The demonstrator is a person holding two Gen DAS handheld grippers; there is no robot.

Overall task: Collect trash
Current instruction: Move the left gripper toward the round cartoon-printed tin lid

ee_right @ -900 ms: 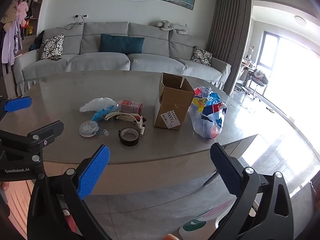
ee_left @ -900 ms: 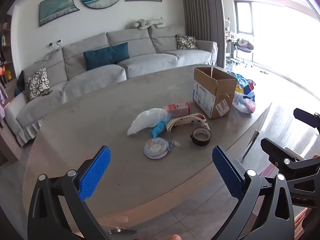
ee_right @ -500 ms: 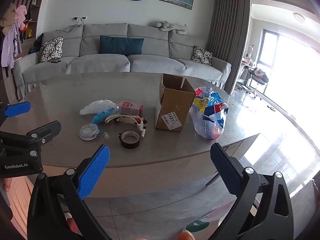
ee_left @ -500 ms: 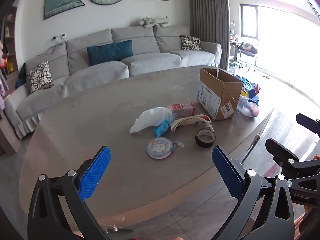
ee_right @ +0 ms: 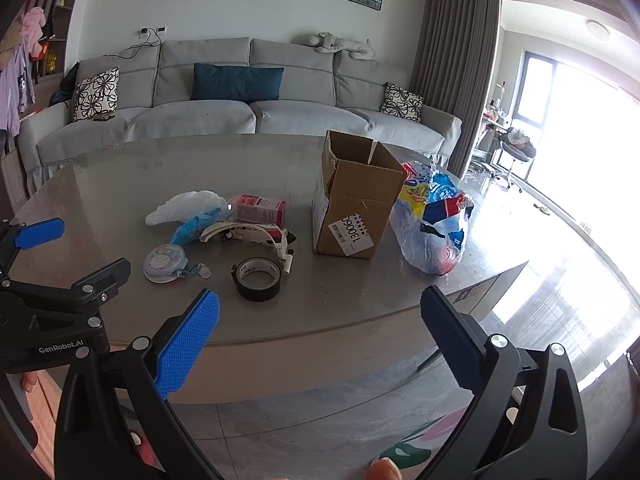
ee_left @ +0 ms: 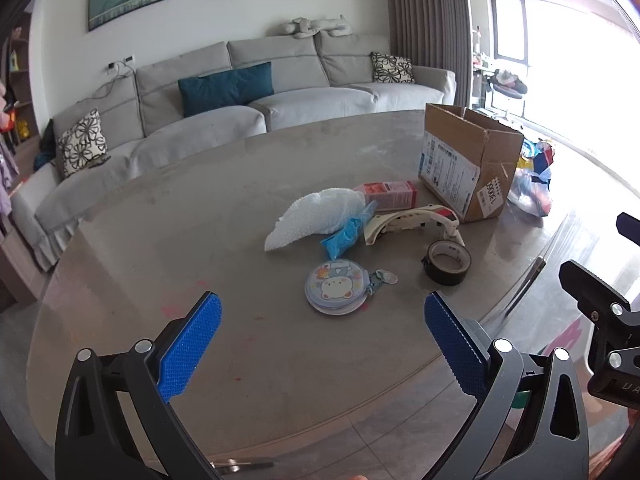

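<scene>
Left gripper [ee_left: 322, 344] jaws wide, empty, above near table [ee_left: 160, 240] edge. Right gripper [ee_right: 320, 334] jaws wide, empty, short of table. Trash cluster mid-table: white bag [ee_left: 316, 216], pink carton [ee_left: 390, 194], tape roll [ee_left: 447, 262], round pouch [ee_left: 338, 288]. Cardboard box [ee_right: 356, 204] upright, beside filled plastic bag [ee_right: 434, 226].

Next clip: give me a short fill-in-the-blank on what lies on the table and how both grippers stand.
1. The cardboard box stands with its top flaps ____.
2. The plastic bag of colourful wrappers lies on the box's ____ side in the right wrist view.
3. The black tape roll lies ____ on the table.
4. The left gripper and right gripper both hold ____.

Missing words: open; right; flat; nothing
</scene>
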